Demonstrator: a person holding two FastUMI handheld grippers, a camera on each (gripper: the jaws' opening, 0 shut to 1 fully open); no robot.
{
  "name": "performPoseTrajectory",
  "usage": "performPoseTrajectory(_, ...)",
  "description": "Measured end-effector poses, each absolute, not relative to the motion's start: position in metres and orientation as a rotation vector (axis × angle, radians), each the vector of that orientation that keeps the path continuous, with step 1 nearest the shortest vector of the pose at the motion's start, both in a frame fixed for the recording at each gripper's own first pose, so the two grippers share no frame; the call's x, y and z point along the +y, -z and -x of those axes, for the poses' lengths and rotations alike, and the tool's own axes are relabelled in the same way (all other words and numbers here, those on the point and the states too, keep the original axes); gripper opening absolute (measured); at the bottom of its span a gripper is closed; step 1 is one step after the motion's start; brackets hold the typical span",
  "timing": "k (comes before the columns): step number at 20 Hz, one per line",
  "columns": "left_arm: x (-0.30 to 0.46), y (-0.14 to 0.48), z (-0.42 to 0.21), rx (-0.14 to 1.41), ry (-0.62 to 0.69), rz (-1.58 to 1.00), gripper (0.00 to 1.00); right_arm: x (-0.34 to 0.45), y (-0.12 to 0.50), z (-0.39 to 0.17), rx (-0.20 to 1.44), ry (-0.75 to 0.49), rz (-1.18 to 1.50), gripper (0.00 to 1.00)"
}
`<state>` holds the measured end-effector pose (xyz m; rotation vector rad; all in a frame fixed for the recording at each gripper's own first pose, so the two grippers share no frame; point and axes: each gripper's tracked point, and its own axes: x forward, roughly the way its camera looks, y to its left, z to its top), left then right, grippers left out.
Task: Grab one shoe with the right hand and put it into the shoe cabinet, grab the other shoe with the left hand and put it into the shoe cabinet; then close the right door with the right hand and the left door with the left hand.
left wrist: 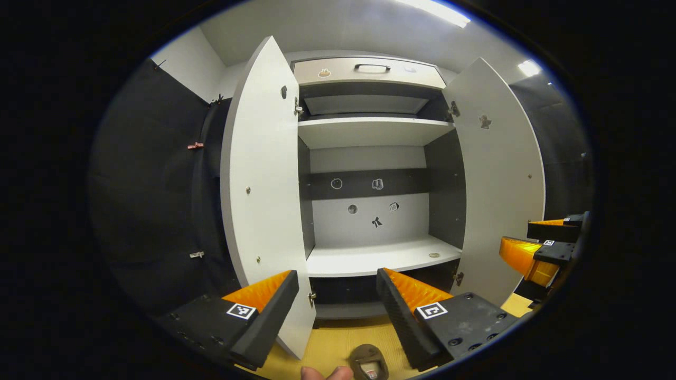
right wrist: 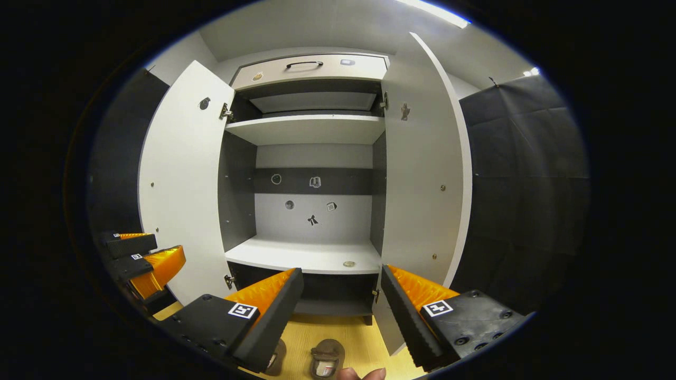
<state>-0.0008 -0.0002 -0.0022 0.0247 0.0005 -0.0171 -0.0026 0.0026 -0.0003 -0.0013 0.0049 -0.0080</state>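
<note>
Both claws, left (left wrist: 338, 295) and right (right wrist: 343, 293), spread empty before the open shoe cabinet (right wrist: 311, 258).

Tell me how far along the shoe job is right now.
Nothing looks done yet. Both brown shoes sit on the yellow wooden floor before the white shoe cabinet, whose lower shelf holds no shoe. The left gripper and right gripper are open and hold nothing. The left door and right door stand open. Left: grab both shoes, shelve them, close both doors.
</note>
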Motion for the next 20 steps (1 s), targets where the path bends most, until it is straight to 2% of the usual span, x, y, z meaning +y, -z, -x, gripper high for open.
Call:
performPoseTrajectory(13,0.019,0.004,0.009,0.000,-0.005,-0.011,0.95,0.017,0.009,0.005,0.031,-0.015,-0.011,0.98)
performPoseTrajectory(20,0.032,0.005,0.012,-0.011,-0.028,-0.019,0.95,0.038,0.107,0.013,0.250,-0.073,-0.018,0.98)
